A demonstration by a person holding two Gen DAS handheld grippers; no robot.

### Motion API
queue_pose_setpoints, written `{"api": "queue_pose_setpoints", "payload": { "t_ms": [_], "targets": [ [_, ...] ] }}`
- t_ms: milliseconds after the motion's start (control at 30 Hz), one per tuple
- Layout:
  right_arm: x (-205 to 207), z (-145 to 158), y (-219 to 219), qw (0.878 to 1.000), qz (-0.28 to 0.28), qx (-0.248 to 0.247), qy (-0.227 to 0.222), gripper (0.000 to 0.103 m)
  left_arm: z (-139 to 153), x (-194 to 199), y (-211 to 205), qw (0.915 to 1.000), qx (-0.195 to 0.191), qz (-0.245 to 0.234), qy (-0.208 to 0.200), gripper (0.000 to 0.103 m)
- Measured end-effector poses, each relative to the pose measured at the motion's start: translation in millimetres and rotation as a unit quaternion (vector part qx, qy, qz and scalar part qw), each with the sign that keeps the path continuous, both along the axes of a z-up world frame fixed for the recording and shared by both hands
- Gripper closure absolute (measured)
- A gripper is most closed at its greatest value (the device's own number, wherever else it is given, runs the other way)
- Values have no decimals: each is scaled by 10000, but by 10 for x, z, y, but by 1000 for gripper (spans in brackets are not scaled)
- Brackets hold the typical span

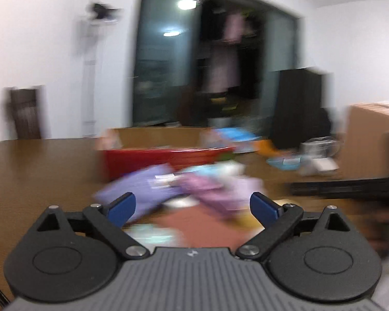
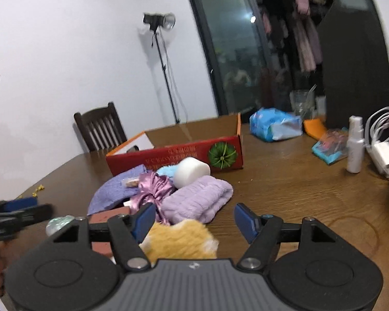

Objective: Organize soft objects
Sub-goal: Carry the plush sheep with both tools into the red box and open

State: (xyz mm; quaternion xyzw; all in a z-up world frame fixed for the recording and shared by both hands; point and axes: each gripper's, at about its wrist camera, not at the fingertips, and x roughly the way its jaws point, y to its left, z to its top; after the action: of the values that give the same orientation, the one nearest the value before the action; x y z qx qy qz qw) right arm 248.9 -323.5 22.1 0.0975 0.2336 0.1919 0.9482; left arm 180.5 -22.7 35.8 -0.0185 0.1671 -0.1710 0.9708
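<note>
**Soft objects heaped before a red carton**

Soft objects are seen piled on the brown wooden table (image 2: pixel 285 181), directly in front of an open red cardboard box (image 2: pixel 176 153). A folded lilac terry towel (image 2: pixel 197 202) lies at the right of the heap, with a crumpled pink satin cloth (image 2: pixel 153 189) touching its left side and a flat purple cloth (image 2: pixel 114 191) beyond that. A white cylindrical sponge (image 2: pixel 192 172) rests at the back, against a light blue fluffy item (image 2: pixel 167 172). A yellow plush piece (image 2: pixel 179 241) lies nearest the right gripper (image 2: pixel 192 223), between its blue-padded fingers; the jaws are spread wide and nothing is held. A brick-red block (image 2: pixel 109 212) is partly hidden behind the left finger.

Pale characters are printed upside down along the box's front; they cannot be read. A green round fruit picture (image 2: pixel 222 155) is printed at its right end.

The left wrist view is heavily blurred. The left gripper (image 1: pixel 192 208) is likewise spread wide and empty, above the same heap.

Further right on the table a blue plastic packet (image 2: pixel 275 127), a white spray bottle (image 2: pixel 355 147) and white cables (image 2: pixel 381 129) are seen. A dark wooden chair (image 2: pixel 101 129) and a light stand (image 2: pixel 166 72) are placed against the white wall, beside dark glass doors (image 2: pixel 236 51).
</note>
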Motion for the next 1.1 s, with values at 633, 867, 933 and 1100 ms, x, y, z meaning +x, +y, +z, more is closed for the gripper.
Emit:
{"api": "queue_pose_setpoints", "payload": {
  "t_ms": [633, 867, 933, 1100],
  "targets": [
    [-895, -184, -419, 9958, -15, 749, 521, 59, -321, 111, -142, 9842, -988, -323, 1431, 48],
    [-901, -259, -220, 9975, 112, 567, 404, 47, -410, 285, -396, 9786, -956, -528, 1745, 47],
    [-880, -335, -178, 9975, 43, 466, 522, 50, -477, 333, -413, 9771, -991, -548, 1803, 53],
    [-873, -317, -208, 9966, 98, 609, 556, 62, -402, 342, -435, 9764, -1093, -509, 1795, 57]
  ]
}}
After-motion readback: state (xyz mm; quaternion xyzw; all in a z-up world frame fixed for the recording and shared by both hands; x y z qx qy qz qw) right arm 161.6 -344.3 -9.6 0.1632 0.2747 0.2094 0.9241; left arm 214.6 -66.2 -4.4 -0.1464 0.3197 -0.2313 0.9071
